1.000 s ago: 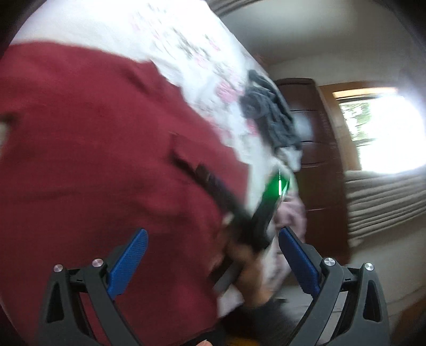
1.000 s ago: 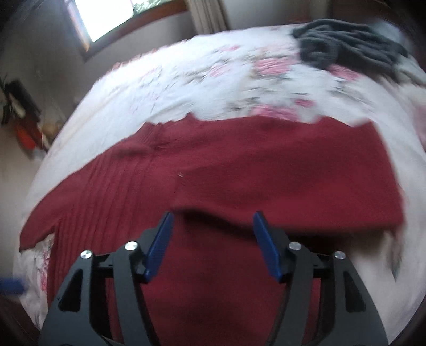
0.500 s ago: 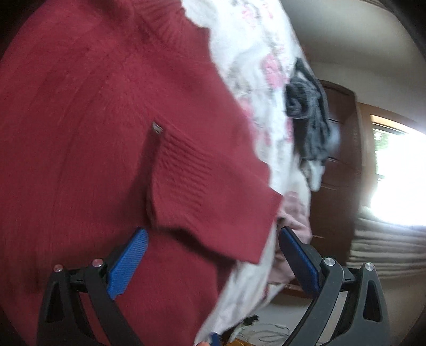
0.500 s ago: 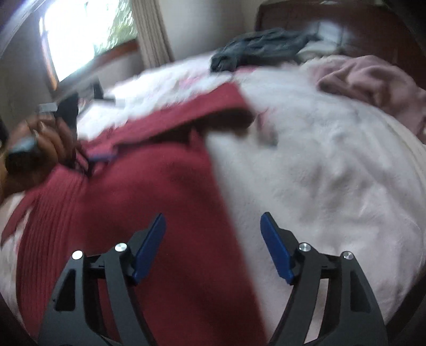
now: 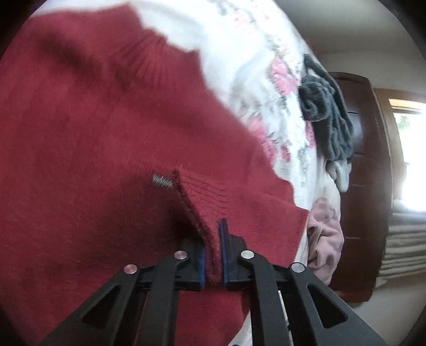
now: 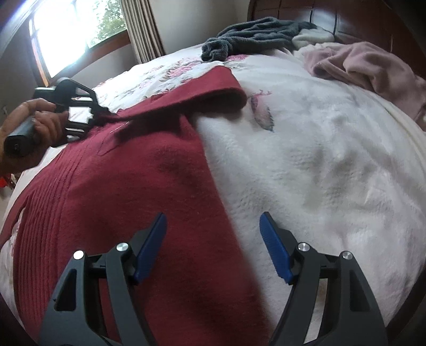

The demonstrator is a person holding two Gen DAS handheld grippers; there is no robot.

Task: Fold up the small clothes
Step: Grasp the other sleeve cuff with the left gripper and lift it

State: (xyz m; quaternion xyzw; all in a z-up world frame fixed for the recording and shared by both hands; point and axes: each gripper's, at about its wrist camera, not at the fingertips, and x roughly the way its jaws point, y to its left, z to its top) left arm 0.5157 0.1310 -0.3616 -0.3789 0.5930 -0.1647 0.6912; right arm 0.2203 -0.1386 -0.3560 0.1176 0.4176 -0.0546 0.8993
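Observation:
A dark red knitted sweater [image 5: 93,133] lies spread on the bed; its body [image 6: 127,191] fills the lower left of the right wrist view. One sleeve is folded across the body, and my left gripper [image 5: 213,250] is shut on that sleeve's ribbed cuff [image 5: 205,202]. A small metal spring [image 5: 162,181] rests on the knit beside the cuff. In the right wrist view a hand [image 6: 32,125] holds the left gripper [image 6: 80,106] at the sweater's far side. My right gripper [image 6: 213,247] stands open over the sweater's right edge, nothing between its fingers.
A white fluffy blanket [image 6: 306,173] with pink flowers covers the bed. A grey garment [image 6: 253,34] and a pink garment [image 6: 372,66] lie near the dark wooden headboard [image 6: 359,18]. A bright window [image 6: 74,29] with a curtain is at the far left.
My left gripper went from open to shut on the sleeve cuff. My right gripper swung from the sweater's middle to its right edge and stayed open.

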